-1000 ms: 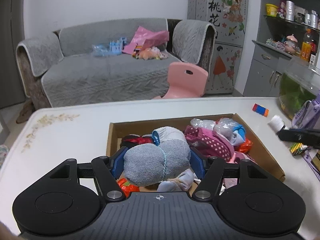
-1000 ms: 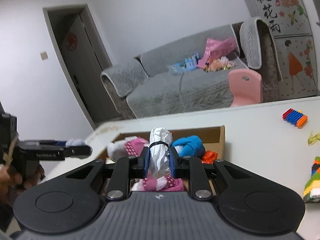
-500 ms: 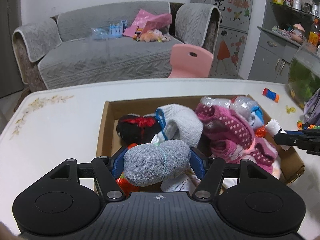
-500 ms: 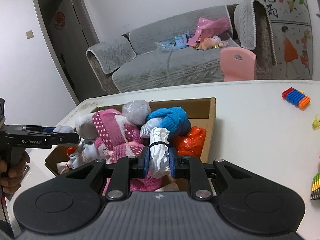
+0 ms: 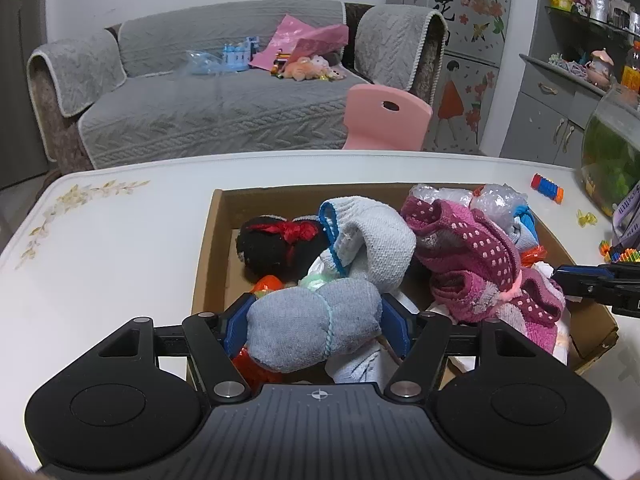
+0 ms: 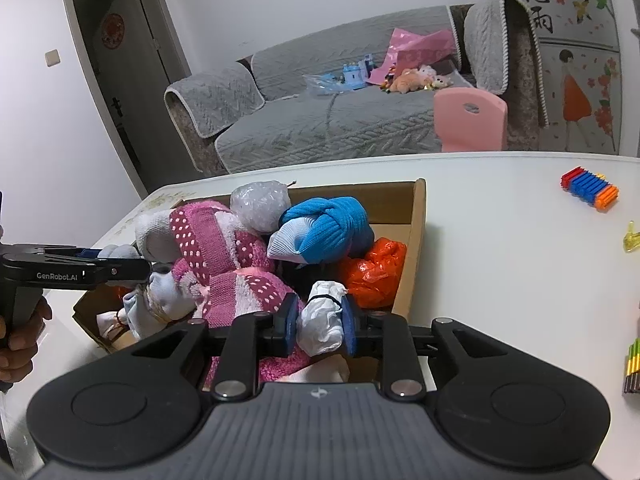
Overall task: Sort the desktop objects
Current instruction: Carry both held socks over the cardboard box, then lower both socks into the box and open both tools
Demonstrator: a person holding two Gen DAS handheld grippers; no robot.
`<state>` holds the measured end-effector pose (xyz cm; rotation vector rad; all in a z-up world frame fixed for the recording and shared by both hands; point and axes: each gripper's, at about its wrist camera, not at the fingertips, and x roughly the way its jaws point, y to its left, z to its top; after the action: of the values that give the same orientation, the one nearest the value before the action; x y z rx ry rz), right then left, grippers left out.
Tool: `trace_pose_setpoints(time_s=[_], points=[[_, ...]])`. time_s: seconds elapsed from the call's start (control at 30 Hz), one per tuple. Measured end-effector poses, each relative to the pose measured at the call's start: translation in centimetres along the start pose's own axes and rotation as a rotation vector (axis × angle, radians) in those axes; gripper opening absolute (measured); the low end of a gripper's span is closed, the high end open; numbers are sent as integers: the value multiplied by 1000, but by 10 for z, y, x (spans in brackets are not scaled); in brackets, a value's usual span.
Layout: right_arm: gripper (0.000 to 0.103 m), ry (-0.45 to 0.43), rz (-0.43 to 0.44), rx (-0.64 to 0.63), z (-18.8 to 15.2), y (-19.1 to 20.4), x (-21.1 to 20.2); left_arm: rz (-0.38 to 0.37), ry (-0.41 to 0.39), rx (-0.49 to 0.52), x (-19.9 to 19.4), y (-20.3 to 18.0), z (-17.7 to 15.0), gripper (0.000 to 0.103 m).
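A cardboard box [image 5: 208,240] on the white table holds several rolled socks and bagged bundles. My left gripper [image 5: 314,326] is shut on a grey sock roll [image 5: 304,332] tied with teal thread, low over the box's near left part. My right gripper [image 6: 320,322] has a white bundle [image 6: 322,312] tied with a black band between its blue pads [image 6: 290,322]. Its jaws are opening, and the pads still touch the bundle, low over the box's near right corner. A pink dotted sock [image 6: 224,252] and a blue sock roll [image 6: 332,224] lie in the box [image 6: 418,232].
A red, blue and orange toy block [image 6: 590,190] and a yellow clip [image 6: 632,236] lie on the table [image 5: 112,264] right of the box. A fish bowl [image 5: 612,160] stands at the far right. Behind the table are a pink chair [image 5: 384,120] and a grey sofa [image 5: 224,112].
Both grippers have come down closer over the box with their bundles. The right gripper's pads stand slightly wider around the white bundle than before.
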<state>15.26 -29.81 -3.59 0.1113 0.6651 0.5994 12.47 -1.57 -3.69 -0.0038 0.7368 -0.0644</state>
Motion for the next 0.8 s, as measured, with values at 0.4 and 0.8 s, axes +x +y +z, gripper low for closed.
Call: trace_pose_setpoints(time_s=[0.4,0.8], points=[[27,-6,-10,-20,0,5,-3,18,9,6,-1,0,-8,81],[93,-155,-44,-74,-5,15,-50,25,-85,7,-51,0,-28,88]])
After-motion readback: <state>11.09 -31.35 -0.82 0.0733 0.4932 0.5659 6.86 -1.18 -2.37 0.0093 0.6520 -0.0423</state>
